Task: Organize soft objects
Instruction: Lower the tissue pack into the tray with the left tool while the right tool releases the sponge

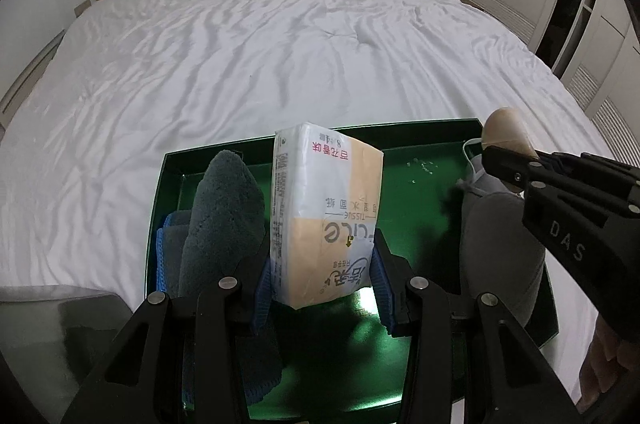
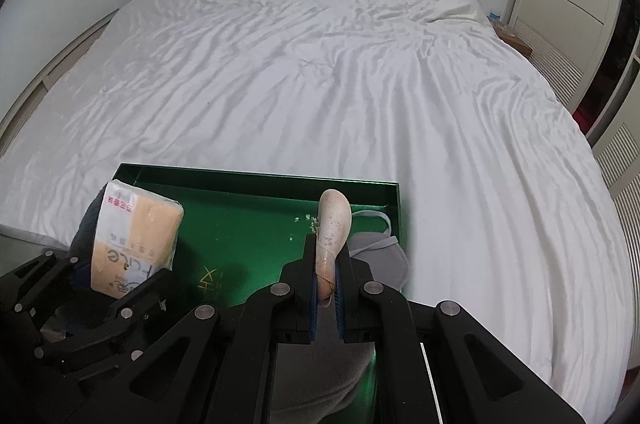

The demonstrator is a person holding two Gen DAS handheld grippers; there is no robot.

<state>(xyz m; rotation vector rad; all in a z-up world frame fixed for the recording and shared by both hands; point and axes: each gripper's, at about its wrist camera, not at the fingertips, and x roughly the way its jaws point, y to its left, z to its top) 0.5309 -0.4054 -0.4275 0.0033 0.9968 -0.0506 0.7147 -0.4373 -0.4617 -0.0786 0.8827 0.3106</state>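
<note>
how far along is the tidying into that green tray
Partly done. A grey towel and a grey face mask already sit in the green tray. The left gripper holds a tissue pack, the right gripper a beige sponge; both remain unplaced.

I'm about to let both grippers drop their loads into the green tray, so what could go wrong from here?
The tissue pack is held only at its lower end by the left gripper, so it might tip onto the dark towel. The beige sponge in the right gripper could land on the grey mask near the green tray wall.
</note>
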